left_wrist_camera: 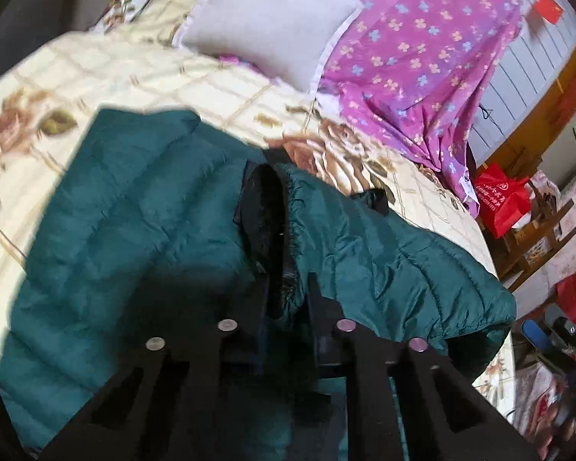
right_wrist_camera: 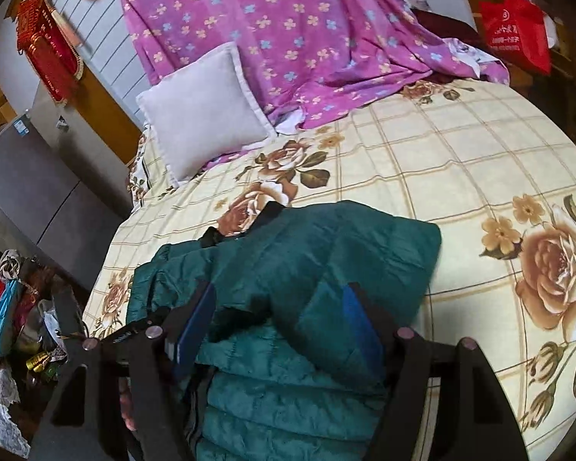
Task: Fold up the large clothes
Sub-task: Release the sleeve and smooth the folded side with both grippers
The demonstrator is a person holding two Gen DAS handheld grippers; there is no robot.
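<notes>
A dark teal quilted jacket (left_wrist_camera: pixel 134 199) lies on the cream rose-print bed sheet (left_wrist_camera: pixel 153 73). In the left wrist view my left gripper (left_wrist_camera: pixel 288 288) is shut on the jacket's black-trimmed gathered edge (left_wrist_camera: pixel 272 207), with a sleeve (left_wrist_camera: pixel 403 261) trailing off to the right. In the right wrist view the same jacket (right_wrist_camera: pixel 326 238) lies partly folded over itself. My right gripper (right_wrist_camera: pixel 278 307) stands open just over it, its blue-padded fingers (right_wrist_camera: pixel 196 322) wide apart on either side of a raised fold and not pressing on the cloth.
A pale pillow (right_wrist_camera: pixel 203 107) and a purple flowered sheet (right_wrist_camera: pixel 288 19) lie at the head of the bed. A red bag (right_wrist_camera: pixel 518 30) hangs at the far right. A grey cabinet (right_wrist_camera: pixel 30 176) and a pile of floor clutter (right_wrist_camera: pixel 11 307) stand beside the bed's left edge.
</notes>
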